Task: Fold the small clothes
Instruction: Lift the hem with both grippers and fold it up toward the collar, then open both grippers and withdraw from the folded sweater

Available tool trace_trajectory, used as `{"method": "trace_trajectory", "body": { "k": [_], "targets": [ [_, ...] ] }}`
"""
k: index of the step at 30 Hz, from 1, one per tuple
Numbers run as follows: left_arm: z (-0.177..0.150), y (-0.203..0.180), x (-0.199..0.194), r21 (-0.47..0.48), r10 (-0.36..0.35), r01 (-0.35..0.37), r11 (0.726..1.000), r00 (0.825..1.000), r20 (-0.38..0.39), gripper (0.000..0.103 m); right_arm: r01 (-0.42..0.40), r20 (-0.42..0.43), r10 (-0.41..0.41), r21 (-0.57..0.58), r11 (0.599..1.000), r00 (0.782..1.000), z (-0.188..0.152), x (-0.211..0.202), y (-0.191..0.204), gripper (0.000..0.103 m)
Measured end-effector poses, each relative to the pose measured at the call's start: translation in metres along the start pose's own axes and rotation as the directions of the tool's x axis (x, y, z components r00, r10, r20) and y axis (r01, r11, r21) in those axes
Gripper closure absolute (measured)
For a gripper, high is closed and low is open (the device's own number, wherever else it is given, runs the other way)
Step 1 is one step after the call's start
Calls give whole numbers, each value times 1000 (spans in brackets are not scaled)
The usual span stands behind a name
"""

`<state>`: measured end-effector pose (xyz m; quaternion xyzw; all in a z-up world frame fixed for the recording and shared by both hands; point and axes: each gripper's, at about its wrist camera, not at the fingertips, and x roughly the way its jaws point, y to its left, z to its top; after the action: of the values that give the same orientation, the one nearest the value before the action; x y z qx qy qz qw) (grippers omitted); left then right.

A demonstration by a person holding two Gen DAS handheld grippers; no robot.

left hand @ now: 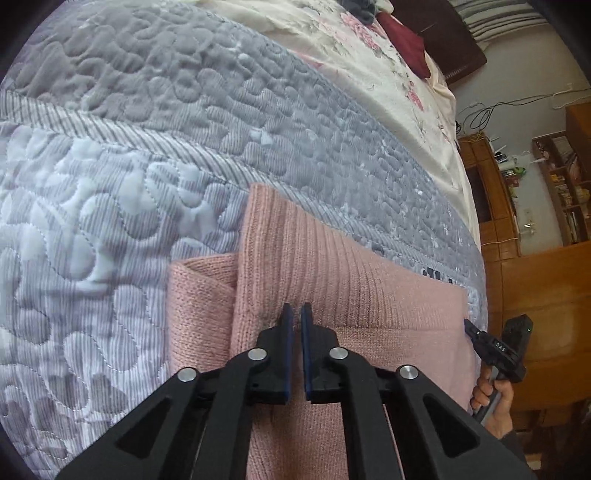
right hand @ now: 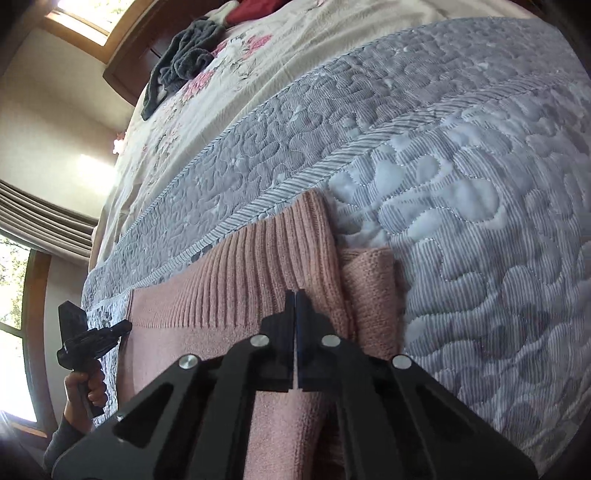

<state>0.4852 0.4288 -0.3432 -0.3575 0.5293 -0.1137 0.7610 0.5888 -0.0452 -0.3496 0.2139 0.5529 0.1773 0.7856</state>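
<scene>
A grey quilt with stitched swirls covers the near part of the bed, and beyond it lies a cream sheet with pink flowers. At the far end of that sheet, in the right wrist view, a dark grey garment lies crumpled, with a dark red cloth beside it near the wooden headboard. The left wrist view shows wooden shelves and a wooden cabinet past the edge of the bed, with cables on the wall above; the right wrist view shows a window and a pleated curtain. Nothing lies on the quilt around the pink sweater, which is spread at the near edge of the bed, its ribbed band running along the side away from the cameras and a folded sleeve lying under and beside it. The left gripper hangs over the sweater near the ribbed band, its jaws nearly together with only a narrow slit between the blue pads; whether any knit is caught there cannot be told. The right gripper sits over the same garment close to the folded sleeve, its jaws pressed almost flat together, and again no cloth can be seen between them. Each camera catches the other gripper at the edge of the sweater, held by a hand on its handle, the other hand showing a grey sleeve cuff.
</scene>
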Motion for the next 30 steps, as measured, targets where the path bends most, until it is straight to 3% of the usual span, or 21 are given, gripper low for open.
{"method": "trace_trajectory", "body": {
  "k": [2, 4, 7, 8, 10, 12, 14, 15, 18, 20, 22, 23, 24, 25, 26, 27, 28, 30],
  "targets": [
    [-21, -8, -24, 42, -118, 117, 992, 993, 13, 91, -74, 5, 74, -49, 996, 997, -17, -19, 19, 90],
    [-51, -13, -37, 86, -170, 170, 982, 985, -9, 91, -122, -31, 119, -104, 987, 992, -44, -33, 31, 90],
    [-90, 2, -30, 94, -79, 84, 992, 995, -58, 91, -93, -79, 83, -125, 988, 993, -83, -33, 26, 91],
    [-98, 12, -22, 77, -39, 45, 996, 996, -79, 91, -61, -87, 51, -121, 991, 995, -90, -29, 19, 99],
    [-106, 26, -17, 49, -13, 18, 999, 996, -84, 101, -38, -86, 29, -107, 994, 996, -94, -23, 7, 103],
    [-107, 22, -31, 36, -25, 27, 999, 998, -50, 101, -32, -85, 26, -77, 997, 996, -94, -29, 8, 103],
    [-115, 11, -48, 46, -95, 97, 994, 995, -30, 91, -36, -69, 29, -97, 995, 997, -99, -45, 22, 89],
    [-123, 4, -55, 66, -118, 121, 990, 992, -37, 88, -39, -63, 31, -121, 992, 997, -106, -54, 30, 89],
    [-148, 2, -52, 102, -64, 73, 992, 994, -89, 86, -26, -89, 13, -146, 989, 996, -136, -66, 29, 88],
    [-160, 16, -40, 74, 2, 8, 997, 992, -127, 85, 68, -109, -88, -171, 983, 990, -154, -60, 13, 95],
    [-165, 24, -42, 38, -23, 29, 999, 990, -136, 86, 126, -90, -144, -177, 976, 985, -159, -62, 6, 103],
    [-165, 22, -49, 32, -36, 40, 999, 991, -130, 85, 150, -75, -167, -190, 970, 983, -160, -68, 11, 96],
    [-162, 21, -58, 28, -54, 57, 998, 992, -117, 77, 188, -48, -204, -229, 955, 978, -162, -75, 25, 90],
    [-157, 21, -68, 23, -72, 74, 997, 993, -93, 59, 228, -14, -241, -285, 931, 970, -166, -81, 41, 70],
    [-152, 21, -80, 21, -84, 85, 996, 994, -66, 50, 259, 24, -268, -347, 901, 963, -174, -87, 62, 60],
    [-145, 23, -90, 18, -79, 79, 997, 996, -44, 36, 272, 48, -278, -419, 866, 959, -186, -90, 85, 57],
    [-136, 26, -97, 14, -66, 67, 998, 997, -30, 31, 280, 63, -287, -493, 824, 956, -199, -89, 109, 53],
    [-114, 35, -104, -13, -57, 57, 998, 998, -37, 30, 291, 92, -306, -642, 709, 947, -233, -79, 156, 47]
  ]
}}
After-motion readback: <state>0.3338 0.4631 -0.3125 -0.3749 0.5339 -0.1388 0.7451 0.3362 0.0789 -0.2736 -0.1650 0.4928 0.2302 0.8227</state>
